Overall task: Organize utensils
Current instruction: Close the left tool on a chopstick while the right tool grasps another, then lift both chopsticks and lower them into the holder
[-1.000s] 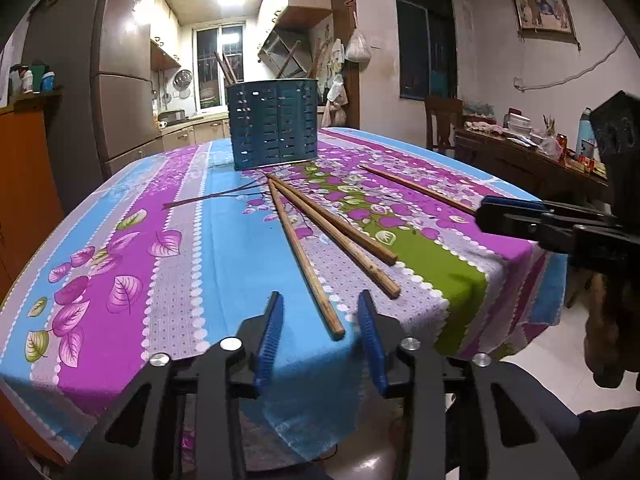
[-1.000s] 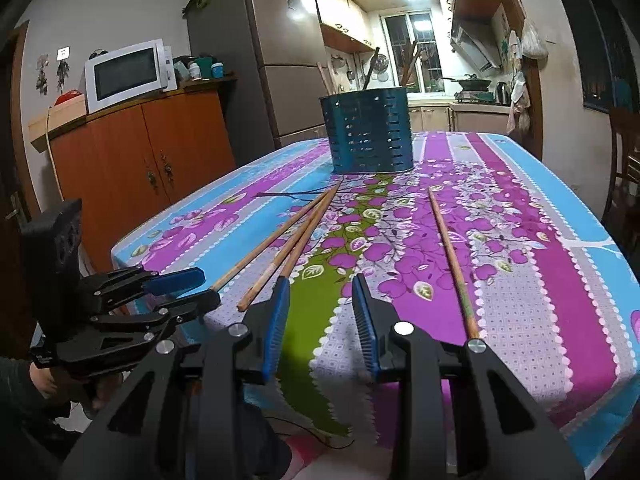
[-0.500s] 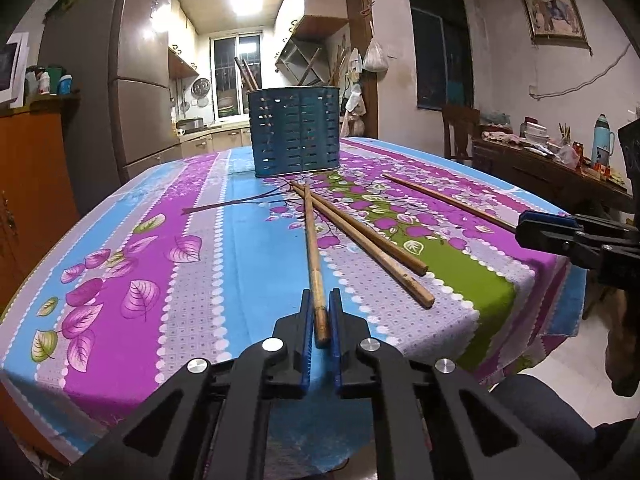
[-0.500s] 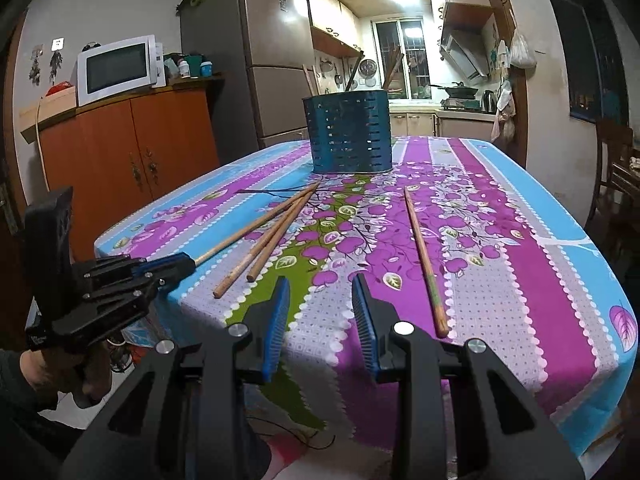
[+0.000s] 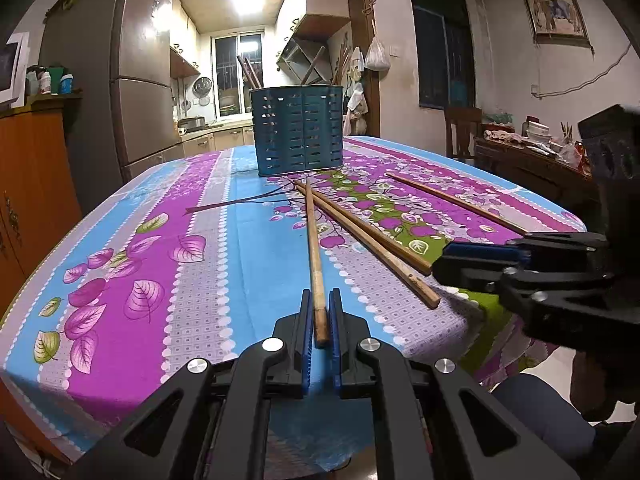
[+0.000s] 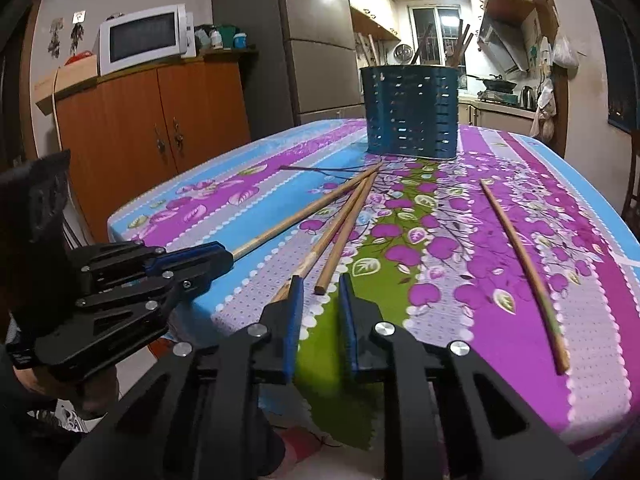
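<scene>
My left gripper (image 5: 320, 316) is shut on the near end of a long wooden chopstick (image 5: 313, 248), which still lies along the tablecloth toward the blue perforated utensil holder (image 5: 298, 130). Two more chopsticks (image 5: 372, 240) lie crossed beside it and a fourth chopstick (image 5: 452, 202) lies apart at the right. In the right wrist view my right gripper (image 6: 320, 296) is open, its fingers at the near ends of two chopsticks (image 6: 340, 232). The left gripper (image 6: 188, 264) shows there, holding its chopstick (image 6: 304, 212). The holder (image 6: 412, 110) contains several utensils.
The table has a floral cloth (image 5: 160, 240) with its front edge just under both grippers. A lone chopstick (image 6: 520, 260) lies at the right. An orange cabinet (image 6: 152, 128) with a microwave (image 6: 144, 38) stands left, a chair (image 5: 462, 128) far right.
My left gripper closed on the chopstick's near end one second ago and still holds it. My right gripper moved forward to the table edge, up to the two chopstick ends, staying open.
</scene>
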`<state>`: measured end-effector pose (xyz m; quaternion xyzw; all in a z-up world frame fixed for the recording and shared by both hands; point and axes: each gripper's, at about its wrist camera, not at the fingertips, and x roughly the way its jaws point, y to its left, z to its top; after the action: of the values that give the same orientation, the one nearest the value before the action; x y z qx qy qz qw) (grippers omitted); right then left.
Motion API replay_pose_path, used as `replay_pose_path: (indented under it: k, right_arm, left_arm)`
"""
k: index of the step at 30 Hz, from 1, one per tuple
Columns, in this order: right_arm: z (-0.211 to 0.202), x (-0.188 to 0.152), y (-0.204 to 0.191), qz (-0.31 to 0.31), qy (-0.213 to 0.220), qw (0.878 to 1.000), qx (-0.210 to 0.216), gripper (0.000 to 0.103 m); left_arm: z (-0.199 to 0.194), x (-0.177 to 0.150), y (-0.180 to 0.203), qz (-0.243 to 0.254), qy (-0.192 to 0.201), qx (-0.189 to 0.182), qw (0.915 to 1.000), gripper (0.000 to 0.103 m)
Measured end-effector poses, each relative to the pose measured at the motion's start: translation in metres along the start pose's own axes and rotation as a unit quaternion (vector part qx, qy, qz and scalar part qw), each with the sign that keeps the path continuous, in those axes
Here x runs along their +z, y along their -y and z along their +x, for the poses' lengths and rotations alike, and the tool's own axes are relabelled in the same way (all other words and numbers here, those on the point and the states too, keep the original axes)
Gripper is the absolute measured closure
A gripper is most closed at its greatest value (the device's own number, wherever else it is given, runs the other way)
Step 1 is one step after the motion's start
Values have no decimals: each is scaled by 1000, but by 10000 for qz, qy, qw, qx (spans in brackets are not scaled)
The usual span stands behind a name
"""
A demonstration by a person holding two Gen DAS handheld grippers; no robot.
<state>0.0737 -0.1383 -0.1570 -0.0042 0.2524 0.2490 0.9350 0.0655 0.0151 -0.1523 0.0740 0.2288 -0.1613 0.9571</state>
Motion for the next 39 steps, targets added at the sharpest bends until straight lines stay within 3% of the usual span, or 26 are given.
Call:
replay_pose_path:
  k: [3,20,26,33,39]
  right_arm:
    - [6,2,1,-41,-17,9999,-101,93]
    - [17,5,6,83,166,9994,-309,93]
    - [13,2,10,304,338,9983,-359,97]
    - [-13,13,18,318,604,9966,-471,98]
    - [-50,41,20,96,996,9934,-568,98]
  left_arm:
    - [0,1,0,-16,11,-1,10000,94]
    - [1,-4,2,57,258,138,9996,93]
    - [0,-3,3,21,295,171,9994,95]
    - [-16,12,0,-17,512,170,9985,95]
    - [-43,46,-5,-11,914,182,9956,95]
